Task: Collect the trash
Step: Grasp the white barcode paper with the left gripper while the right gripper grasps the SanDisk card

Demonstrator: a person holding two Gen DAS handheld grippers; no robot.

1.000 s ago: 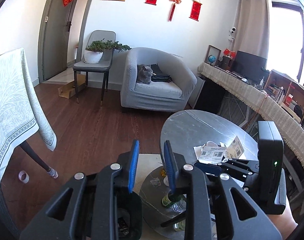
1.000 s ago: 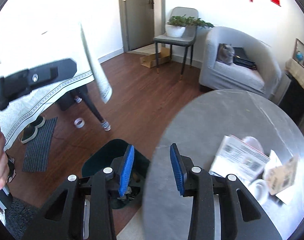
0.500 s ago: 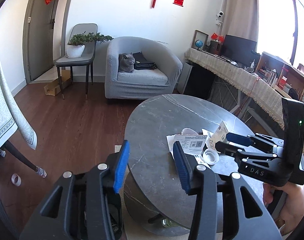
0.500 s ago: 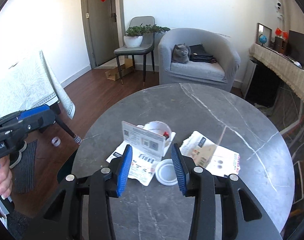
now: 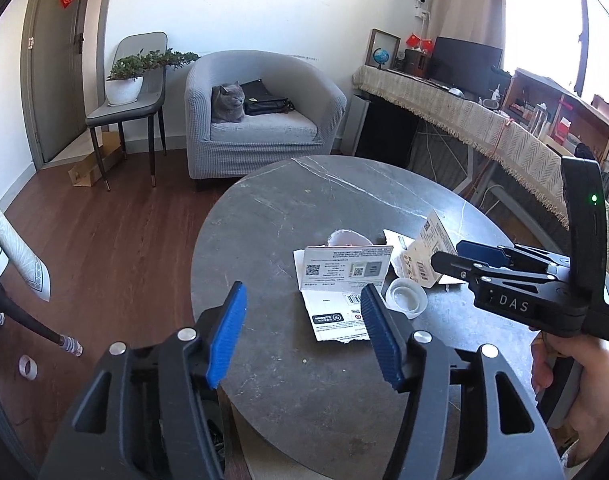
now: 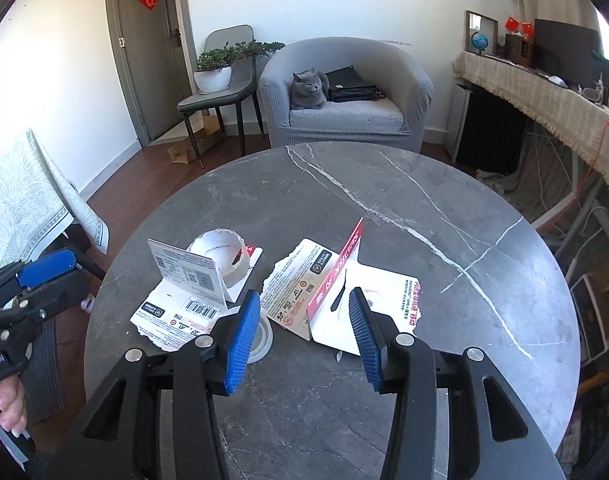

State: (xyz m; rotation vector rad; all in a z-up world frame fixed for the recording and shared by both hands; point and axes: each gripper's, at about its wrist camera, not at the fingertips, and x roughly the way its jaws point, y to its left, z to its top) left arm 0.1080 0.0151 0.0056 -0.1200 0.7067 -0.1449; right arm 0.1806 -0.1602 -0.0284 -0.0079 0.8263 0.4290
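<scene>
Both claws are spread wide and empty: the left gripper (image 5: 304, 336) hangs over the near edge of the round marble table (image 6: 384, 208), the right gripper (image 6: 304, 332) just above the torn red-edged card (image 6: 336, 276). Thin, flat packaging may slide rather than lift — or the plastic lid (image 6: 264, 340) skate off. Only the right view shows the crumpled paper cup (image 6: 220, 252) clearly; only the left shows the folded barcode card (image 5: 344, 276) face-on.

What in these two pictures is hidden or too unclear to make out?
- Clear lid, right wrist view: partly behind the right gripper finger.
- Folded card, left wrist view: print too small to read.
- Paper cup, right wrist view: contents partly screened by the card.
- Under the table, left wrist view: a dark container is blocked by the left gripper body.
</scene>
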